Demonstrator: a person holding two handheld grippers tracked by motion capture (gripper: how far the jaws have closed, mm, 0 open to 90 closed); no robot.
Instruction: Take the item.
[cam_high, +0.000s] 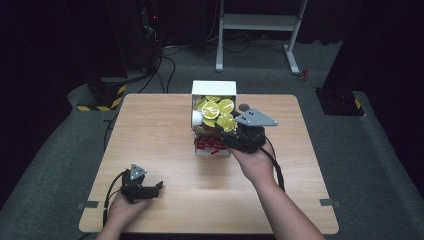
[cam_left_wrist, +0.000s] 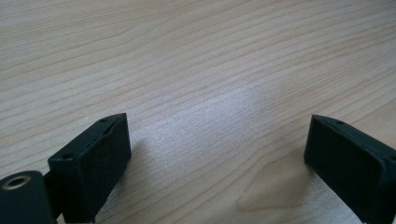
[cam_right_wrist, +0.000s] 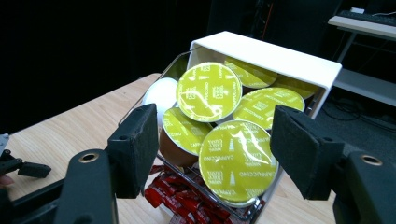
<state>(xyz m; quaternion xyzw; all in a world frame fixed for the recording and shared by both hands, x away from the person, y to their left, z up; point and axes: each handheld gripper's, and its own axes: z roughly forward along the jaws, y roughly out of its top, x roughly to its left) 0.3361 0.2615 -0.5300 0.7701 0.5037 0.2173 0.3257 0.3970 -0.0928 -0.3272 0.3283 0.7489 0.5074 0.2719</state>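
A white box (cam_high: 214, 88) stands at the table's far middle, with a clear tray (cam_high: 196, 131) drawn out toward me. Yellow-lidded coffee capsules (cam_high: 210, 109) fill the tray, and red sachets (cam_high: 207, 144) lie in a lower level. My right gripper (cam_high: 221, 140) hovers at the tray's front, open. In the right gripper view its jaws frame the nearest capsule (cam_right_wrist: 238, 158) without touching it, below the box (cam_right_wrist: 280, 58). My left gripper (cam_high: 158, 188) rests low near the front left, open, with bare wood between its pads (cam_left_wrist: 93, 163).
One white-lidded capsule (cam_right_wrist: 161, 95) sits at the tray's left side. The wooden table (cam_high: 150, 130) has bare room left and right of the box. Behind the table there are cables and a white stand (cam_high: 257, 22) on the dark floor.
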